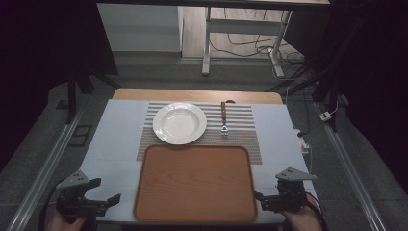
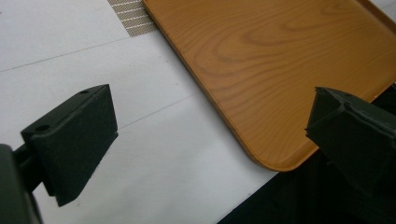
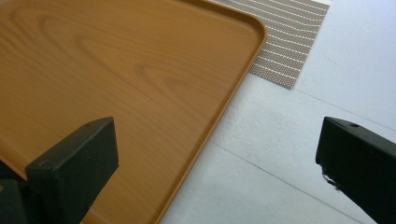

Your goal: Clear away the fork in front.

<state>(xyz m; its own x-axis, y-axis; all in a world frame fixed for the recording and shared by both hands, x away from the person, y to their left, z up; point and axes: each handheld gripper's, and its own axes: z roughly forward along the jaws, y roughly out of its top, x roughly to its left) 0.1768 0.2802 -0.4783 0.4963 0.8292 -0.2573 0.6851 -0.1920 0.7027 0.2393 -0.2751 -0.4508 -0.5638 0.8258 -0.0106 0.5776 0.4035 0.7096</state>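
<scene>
Tray, rectangular, orange-brown wood-grain with rounded corners and a raised rim (image 1: 144,192): lies flat on the white-covered surface (image 1: 115,134), bare inside, its far edge overlapping a grey striped woven placemat (image 1: 240,132). Beyond the tray, on the placemat: round white deep plate (image 1: 179,123), and to the plate's right a metal fork with a brown handle (image 1: 223,118), tines toward the tray. Left tool (image 1: 105,192): low beside the tray's near left corner, jaws spread wide, gripping nothing. Right tool (image 1: 258,198): at the tray's near right corner, jaws likewise wide apart, one jaw over the tray's rim, the other over the white surface.
</scene>
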